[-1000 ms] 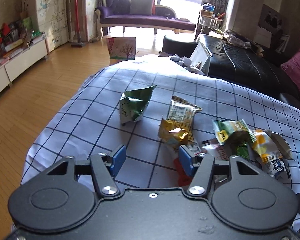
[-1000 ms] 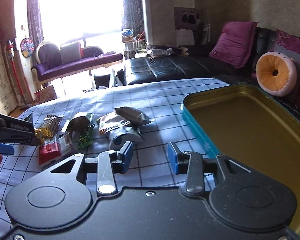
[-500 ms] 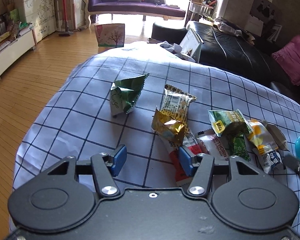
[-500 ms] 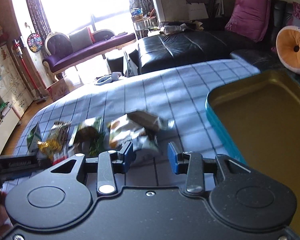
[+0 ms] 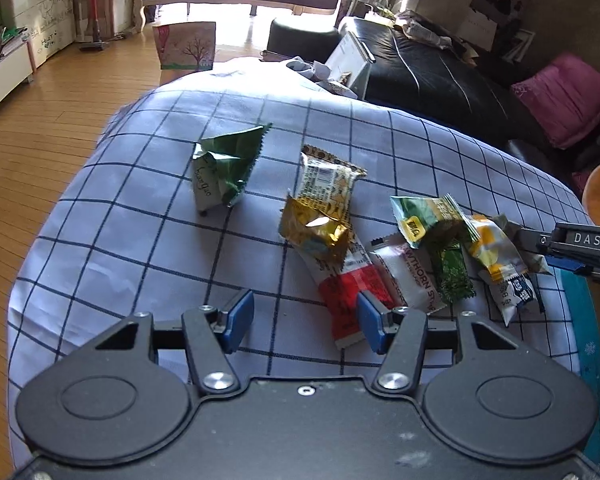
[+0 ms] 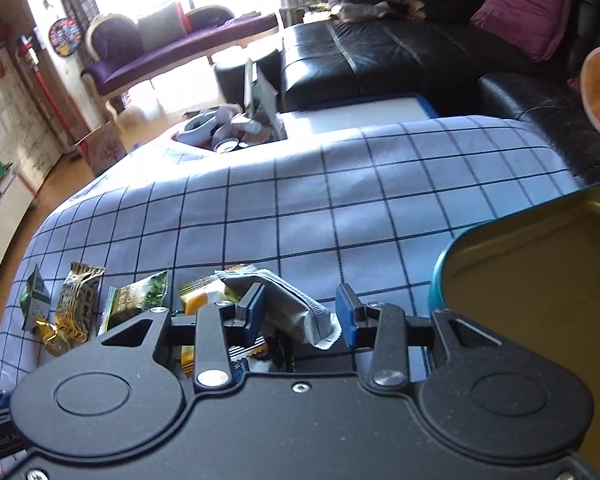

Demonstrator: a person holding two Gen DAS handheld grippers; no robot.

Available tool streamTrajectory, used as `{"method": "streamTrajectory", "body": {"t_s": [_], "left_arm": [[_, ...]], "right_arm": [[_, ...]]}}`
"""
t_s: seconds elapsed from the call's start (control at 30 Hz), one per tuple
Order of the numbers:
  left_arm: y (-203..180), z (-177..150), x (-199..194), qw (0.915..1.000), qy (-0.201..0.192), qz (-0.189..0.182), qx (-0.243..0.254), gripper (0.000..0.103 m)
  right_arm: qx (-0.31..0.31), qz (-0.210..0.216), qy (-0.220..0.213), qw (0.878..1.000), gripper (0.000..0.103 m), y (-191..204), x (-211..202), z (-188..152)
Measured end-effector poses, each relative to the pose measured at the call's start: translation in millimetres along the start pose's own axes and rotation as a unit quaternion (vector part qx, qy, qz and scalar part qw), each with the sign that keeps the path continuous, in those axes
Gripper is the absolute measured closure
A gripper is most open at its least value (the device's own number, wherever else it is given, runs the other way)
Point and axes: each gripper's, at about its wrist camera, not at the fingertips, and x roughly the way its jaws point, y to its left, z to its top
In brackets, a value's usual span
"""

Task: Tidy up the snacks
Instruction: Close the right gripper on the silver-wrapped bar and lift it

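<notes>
A checked cloth (image 5: 148, 240) covers the table in a sunlit living room with a black sofa (image 5: 432, 76) behind. From the left wrist, the left gripper (image 5: 305, 322) hangs with jaws apart and nothing between them, its right pad over a red packet (image 5: 342, 296); the snacks sit lower and closer than a second ago, and the right gripper (image 5: 558, 254) has arrived at the yellow packet (image 5: 496, 252). From the right wrist, that gripper's parted jaws now straddle a silver packet (image 6: 300, 312), not gripping it, having swung away from the tin (image 6: 520, 280).
</notes>
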Motion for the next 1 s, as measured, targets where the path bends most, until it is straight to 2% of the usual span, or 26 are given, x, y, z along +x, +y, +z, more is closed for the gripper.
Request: {"method": "streamTrajectory", "body": {"t_s": [0.33,0.57,0.6,0.63,0.7,0.87,1.0], "left_arm": [[8,2,-2,0.9998,-0.003,0.006,-0.019,0.046],[9,3,-2,0.9998,-0.006,0.009,-0.019,0.046],[10,3,-2,0.9997,-0.006,0.008,-0.022,0.046],[12,3,-3,0.9996,-0.006,0.007,-0.026,0.046],[13,3,-4,0.9995,-0.008,0.006,-0.030,0.046],[15,3,-7,0.9993,-0.018,0.009,-0.032,0.046],[14,3,-10,0.9989,-0.028,0.005,-0.037,0.046]], "right_arm": [[-0.053,0.011,0.025,0.998,0.055,14,15,14],[-0.106,-0.025,0.024,0.994,0.055,29,27,12],[-0.103,-0.028,0.021,0.994,0.057,29,26,11],[-0.098,-0.029,0.017,0.995,0.066,27,25,10],[-0.082,-0.033,0.004,0.996,0.075,23,22,8],[-0.022,-0.038,-0.040,0.998,0.075,10,-1,0],[0.016,-0.023,-0.078,0.997,0.075,7,-33,-16]]}}
